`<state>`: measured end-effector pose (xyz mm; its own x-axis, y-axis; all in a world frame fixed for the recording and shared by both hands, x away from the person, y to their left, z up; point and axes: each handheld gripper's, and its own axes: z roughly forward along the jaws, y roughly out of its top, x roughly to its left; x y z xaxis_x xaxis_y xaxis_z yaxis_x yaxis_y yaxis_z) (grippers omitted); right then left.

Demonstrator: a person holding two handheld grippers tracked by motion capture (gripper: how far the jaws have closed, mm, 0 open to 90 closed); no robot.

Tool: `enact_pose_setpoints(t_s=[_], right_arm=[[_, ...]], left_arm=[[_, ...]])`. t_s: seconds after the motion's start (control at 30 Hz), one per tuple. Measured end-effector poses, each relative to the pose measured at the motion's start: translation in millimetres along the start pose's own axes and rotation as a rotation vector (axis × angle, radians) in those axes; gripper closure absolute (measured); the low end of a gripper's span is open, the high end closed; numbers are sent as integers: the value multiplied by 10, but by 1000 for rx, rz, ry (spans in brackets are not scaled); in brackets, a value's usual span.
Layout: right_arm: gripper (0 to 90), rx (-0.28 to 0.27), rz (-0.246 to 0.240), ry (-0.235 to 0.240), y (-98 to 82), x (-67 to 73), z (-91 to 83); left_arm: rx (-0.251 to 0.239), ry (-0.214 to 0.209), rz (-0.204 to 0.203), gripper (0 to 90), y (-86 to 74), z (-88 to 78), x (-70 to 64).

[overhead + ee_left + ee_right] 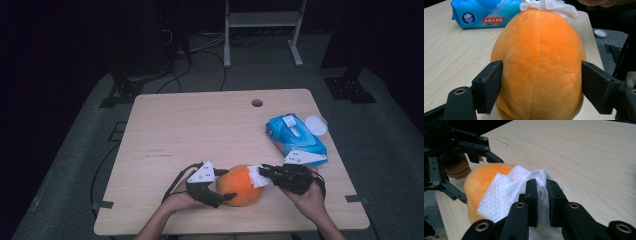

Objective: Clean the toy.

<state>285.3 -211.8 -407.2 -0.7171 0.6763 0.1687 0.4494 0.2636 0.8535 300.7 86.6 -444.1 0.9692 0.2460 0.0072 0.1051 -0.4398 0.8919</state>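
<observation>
Orange plush toy sits on the desk near its front edge, between both hands. Left tongs clamp the plush by its sides, jaws pressing into the fabric. Right tongs are pinched tight on a white wipe, which lies draped over the plush's far end. Blue wipes pack lies to the right, apart. Risks: soft plush may squirm out of the left hold under wiping pressure; thin wipe may slip from the jaws or bunch up.
</observation>
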Motion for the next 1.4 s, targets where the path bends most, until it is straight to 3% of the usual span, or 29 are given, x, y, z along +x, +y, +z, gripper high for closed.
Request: enact_pose_setpoints(t_s=[0.2, 0.37, 0.47, 0.53, 0.63, 0.8, 0.9, 1.03, 1.1, 1.13, 1.17, 1.2, 1.3, 1.33, 1.37, 1.4], right_arm=[[792, 11, 10, -9, -40, -52, -10], [793, 20, 50, -19, -73, -101, 1], [794, 6, 15, -28, -5, 30, 19], [793, -6, -9, -20, 27, 89, 20], [792, -12, -7, -11, 30, 89, 14], [784, -5, 48, -19, -42, -111, -10], [785, -6, 68, -25, -47, -126, -15], [788, -34, 44, -18, 22, -12, -20], [788, -46, 38, 31, 66, 57, -10], [787, -36, -11, 23, 86, 137, 15], [787, -36, -11, 23, 86, 137, 15], [787, -29, -28, 12, 86, 154, 20], [783, -25, -18, 3, 65, 95, 6], [780, -12, -13, -37, 32, 3, -1], [780, -12, -13, -37, 32, 3, -1], [773, 4, 33, -22, -15, -107, -3]], left_arm=[[5, 9, -17, 224, -22, -29, 38], [3, 7, -53, 225, -43, -48, 81], [8, 14, -52, 223, -30, -26, 57], [15, 23, -31, 223, -9, -10, 15], [24, 27, -7, 222, 10, -4, -21], [31, 38, 50, 223, 76, 42, -113], [38, 47, 72, 222, 108, 63, -150], [38, 63, 103, 202, 138, 102, -218], [42, 65, 140, 198, 164, 128, -270], [57, 72, 169, 198, 182, 138, -298], [60, 75, 179, 198, 186, 142, -308], [58, 72, 179, 198, 181, 139, -305], [44, 62, 165, 206, 157, 122, -280], [39, 57, 163, 206, 146, 114, -272], [39, 57, 163, 205, 146, 114, -272], [35, 50, 151, 196, 150, 113, -262]])
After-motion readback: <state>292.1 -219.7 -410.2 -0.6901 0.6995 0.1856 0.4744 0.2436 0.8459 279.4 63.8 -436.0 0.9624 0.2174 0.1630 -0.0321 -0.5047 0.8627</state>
